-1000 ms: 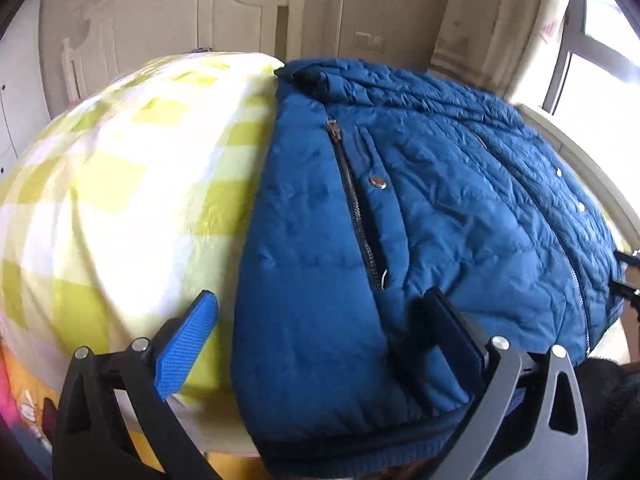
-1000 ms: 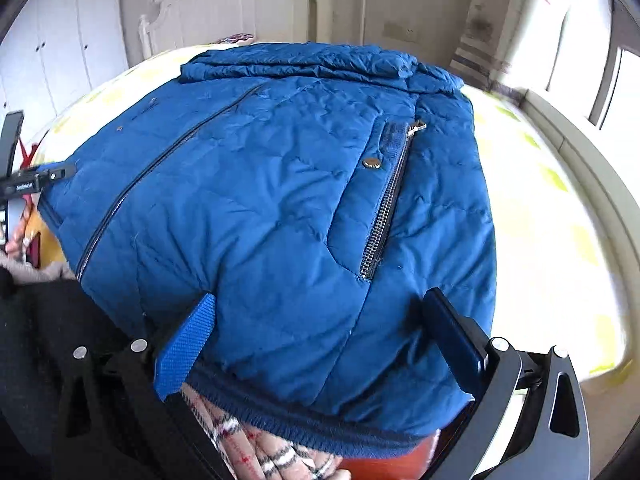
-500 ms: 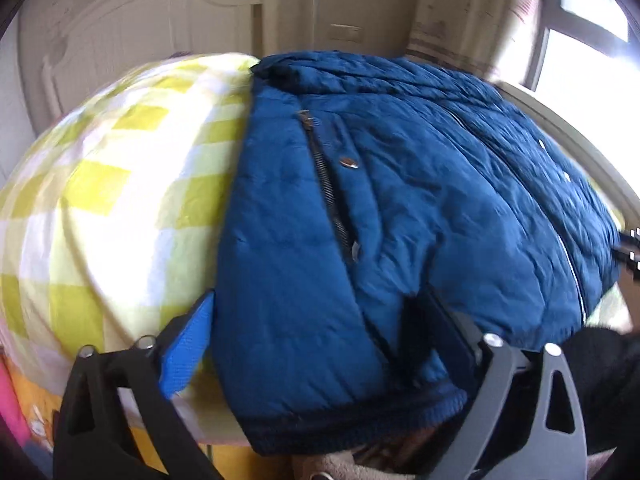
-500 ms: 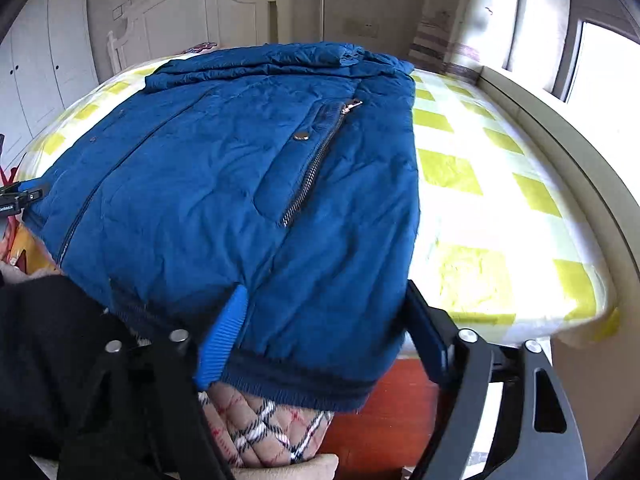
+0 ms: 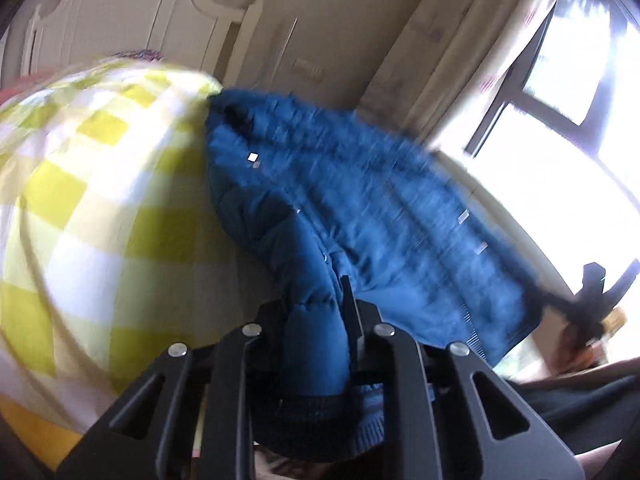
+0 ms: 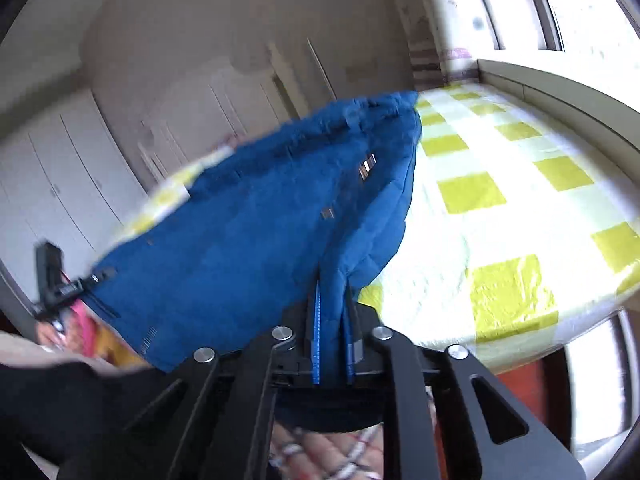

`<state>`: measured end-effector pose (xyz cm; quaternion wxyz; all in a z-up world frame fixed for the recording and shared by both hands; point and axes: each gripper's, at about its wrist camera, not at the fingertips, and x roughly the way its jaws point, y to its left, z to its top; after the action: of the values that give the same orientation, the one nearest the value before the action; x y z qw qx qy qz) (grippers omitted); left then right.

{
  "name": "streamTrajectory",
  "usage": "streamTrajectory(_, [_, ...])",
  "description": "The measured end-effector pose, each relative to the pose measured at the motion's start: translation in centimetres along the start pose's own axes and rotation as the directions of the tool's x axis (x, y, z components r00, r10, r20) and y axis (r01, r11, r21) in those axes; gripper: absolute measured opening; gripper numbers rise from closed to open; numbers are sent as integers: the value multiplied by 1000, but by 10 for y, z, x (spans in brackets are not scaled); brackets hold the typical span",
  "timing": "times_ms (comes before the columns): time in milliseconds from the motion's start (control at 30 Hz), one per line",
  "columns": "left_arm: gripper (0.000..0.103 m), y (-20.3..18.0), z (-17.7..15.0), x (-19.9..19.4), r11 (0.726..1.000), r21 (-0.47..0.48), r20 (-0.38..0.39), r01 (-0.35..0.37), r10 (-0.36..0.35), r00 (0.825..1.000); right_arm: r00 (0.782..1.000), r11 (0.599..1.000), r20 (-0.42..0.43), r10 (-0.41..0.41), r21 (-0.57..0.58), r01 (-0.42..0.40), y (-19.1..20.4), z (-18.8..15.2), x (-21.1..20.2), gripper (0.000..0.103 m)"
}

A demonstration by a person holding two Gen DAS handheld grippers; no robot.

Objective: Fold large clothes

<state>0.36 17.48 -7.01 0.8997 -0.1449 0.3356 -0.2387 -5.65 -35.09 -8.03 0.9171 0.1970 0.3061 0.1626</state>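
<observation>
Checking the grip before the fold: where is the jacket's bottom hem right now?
The jacket's bottom hem is at the near edge of the checked bed, pinched in the left gripper and the right gripper.

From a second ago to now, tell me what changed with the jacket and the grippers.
Both grippers have just closed: the left gripper and the right gripper each pinch a bottom corner of the blue jacket, which lifts and bunches at the hem. The jacket's collar end still lies on the checked bedspread.
</observation>
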Motion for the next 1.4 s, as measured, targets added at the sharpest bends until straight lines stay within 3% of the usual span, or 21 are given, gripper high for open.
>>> streamTrajectory(167, [18,-7,10,-42,989,-35,94,143,-139,986,980,988,136,147,31,-152,6,13,-48,11])
streamTrajectory(267, [18,-9,8,-78,972,-26,172,232,-224,959,959,981,207,195,-20,-195,19,20,-87,10])
streamTrajectory(333, [18,-12,7,-107,953,-1,245,303,-294,924,936,973,264,232,-77,-219,33,28,-115,10])
streamTrajectory(400, [19,-15,7,-132,931,40,321,362,-355,878,913,963,311,265,-140,-232,47,36,-138,10])
streamTrajectory(533, [21,-11,30,-156,866,67,441,495,-470,764,872,933,377,312,-294,-207,83,73,-162,10])
streamTrajectory(600, [24,-4,56,-147,841,9,458,541,-484,746,870,930,391,299,-323,-175,97,101,-152,10])
streamTrajectory(667, [32,3,84,-124,844,-61,443,533,-455,772,889,947,387,246,-293,-134,96,128,-126,10])
streamTrajectory(733, [38,18,118,-79,870,-167,397,464,-371,839,930,976,336,153,-198,-89,83,163,-73,11])
streamTrajectory(767, [47,26,130,-55,873,-220,365,435,-339,867,951,988,297,83,-148,-40,73,177,-42,11])
streamTrajectory(833, [60,48,153,-1,886,-330,266,326,-244,933,984,998,177,-33,-52,43,45,196,25,13])
streamTrajectory(900, [74,76,158,36,892,-427,202,144,-61,977,994,983,40,-106,156,98,-1,195,78,18])
streamTrajectory(933, [76,91,154,44,877,-477,180,56,35,983,995,971,10,-100,217,96,-16,191,89,18])
streamTrajectory(967, [76,104,147,47,858,-514,167,15,82,983,996,964,-2,-85,253,83,-27,185,95,18])
streamTrajectory(1067, [81,125,129,41,842,-538,152,-46,151,977,990,952,-10,-139,275,136,-53,168,94,20])
streamTrajectory(1133, [81,129,122,30,858,-497,128,-129,219,967,987,945,-40,-158,284,163,-66,158,88,21])
streamTrajectory(1200, [84,124,123,22,884,-440,122,-158,233,965,983,943,-54,-175,277,183,-70,149,77,21])
streamTrajectory(1267, [95,114,123,17,913,-368,136,-175,238,962,981,948,-60,-185,251,194,-66,141,69,23])
streamTrajectory(1300, [98,102,123,14,936,-302,151,-179,233,961,983,956,-57,-175,230,184,-64,138,72,34])
streamTrajectory(1333, [100,96,123,6,949,-260,157,-179,224,962,986,966,-54,-156,198,164,-57,136,73,69])
streamTrajectory(1367, [100,82,125,8,966,-185,160,-181,212,964,985,970,-56,-164,174,171,-50,136,74,88])
streamTrajectory(1400, [100,72,124,12,974,-131,150,-187,206,967,983,973,-41,-179,139,183,-43,137,74,99])
